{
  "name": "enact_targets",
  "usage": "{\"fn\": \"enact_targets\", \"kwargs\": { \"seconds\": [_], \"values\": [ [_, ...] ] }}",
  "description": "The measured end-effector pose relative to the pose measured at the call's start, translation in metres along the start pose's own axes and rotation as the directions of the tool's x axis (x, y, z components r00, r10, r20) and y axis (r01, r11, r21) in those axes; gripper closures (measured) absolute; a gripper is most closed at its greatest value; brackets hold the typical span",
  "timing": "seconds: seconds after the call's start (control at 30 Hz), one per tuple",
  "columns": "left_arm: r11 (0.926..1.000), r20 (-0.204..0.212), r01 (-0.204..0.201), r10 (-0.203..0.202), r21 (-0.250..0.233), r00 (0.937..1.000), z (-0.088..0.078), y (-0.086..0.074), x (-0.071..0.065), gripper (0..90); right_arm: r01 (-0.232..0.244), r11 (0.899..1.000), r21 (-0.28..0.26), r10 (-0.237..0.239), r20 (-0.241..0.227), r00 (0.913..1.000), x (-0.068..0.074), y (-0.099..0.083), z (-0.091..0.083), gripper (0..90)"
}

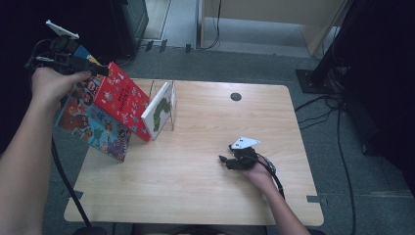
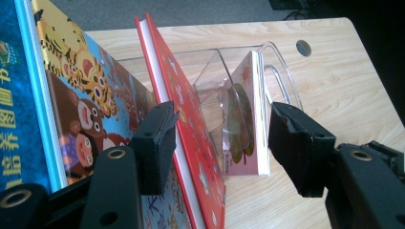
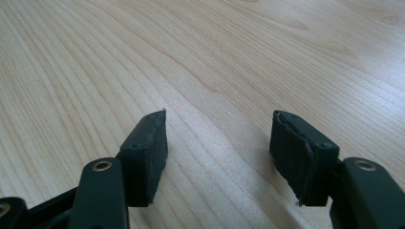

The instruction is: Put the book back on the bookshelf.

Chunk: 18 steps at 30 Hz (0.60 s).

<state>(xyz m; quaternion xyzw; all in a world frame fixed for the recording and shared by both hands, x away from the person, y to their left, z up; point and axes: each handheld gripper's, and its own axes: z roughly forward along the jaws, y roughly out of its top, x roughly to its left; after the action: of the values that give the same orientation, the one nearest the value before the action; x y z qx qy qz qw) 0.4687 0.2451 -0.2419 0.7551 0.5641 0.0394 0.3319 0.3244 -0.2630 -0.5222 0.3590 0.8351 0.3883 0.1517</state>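
High view: we see a clear acrylic book holder [image 1: 166,105] standing near the far left part of the wooden tabletop [image 1: 205,171]. A white book with a green caterpillar cover [image 1: 159,111] stands in it, leaning a little. Against that book leans a red picture book [image 1: 122,100], tilted steeply, and behind it, at the left edge, a blue picture book [image 1: 93,125] hangs partly past the tabletop's rim. Our left gripper [image 1: 100,70] is up at the red book's top corner. Our right gripper [image 1: 226,160] rests low on the tabletop, well apart from the books, with bare wood all around it. A small round hole [image 1: 236,96] sits near the far edge. Grey carpet [image 1: 244,63] surrounds the tabletop, and cables [image 1: 337,127] trail on the right.

Left gripper view: we look along the red picture book [image 2: 191,129], which runs between the jaws. Its cover lies against the left pad, while the right pad stands clear of it, so the jaws are open with no squeeze on the book. The blue picture book [image 2: 71,105] is at the left. The white book [image 2: 250,114] sits in the clear holder [image 2: 282,71].

Right gripper view: our jaws stand wide apart with nothing between them, just above plain wood [image 3: 215,62].
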Motion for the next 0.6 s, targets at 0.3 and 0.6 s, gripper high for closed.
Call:
{"fn": "enact_targets", "kwargs": {
  "seconds": [0.3, 0.6],
  "values": [
    [0.999, 0.017, -0.041, 0.041, -0.017, 0.999, -0.008, -0.007, -0.025, 41.4, 0.003, 1.0, 0.0, -0.003, -0.002, 1.0, 0.0, 0.0, 0.0, 36.7],
    [0.998, 0.048, -0.054, 0.055, -0.034, 0.9973, 0.001, -0.019, -0.038, 40.4, 0.006, 1.0, 0.0, -0.006, 0.002, 1.0, 0.001, 0.0, 0.0, 34.5]
  ]
}}
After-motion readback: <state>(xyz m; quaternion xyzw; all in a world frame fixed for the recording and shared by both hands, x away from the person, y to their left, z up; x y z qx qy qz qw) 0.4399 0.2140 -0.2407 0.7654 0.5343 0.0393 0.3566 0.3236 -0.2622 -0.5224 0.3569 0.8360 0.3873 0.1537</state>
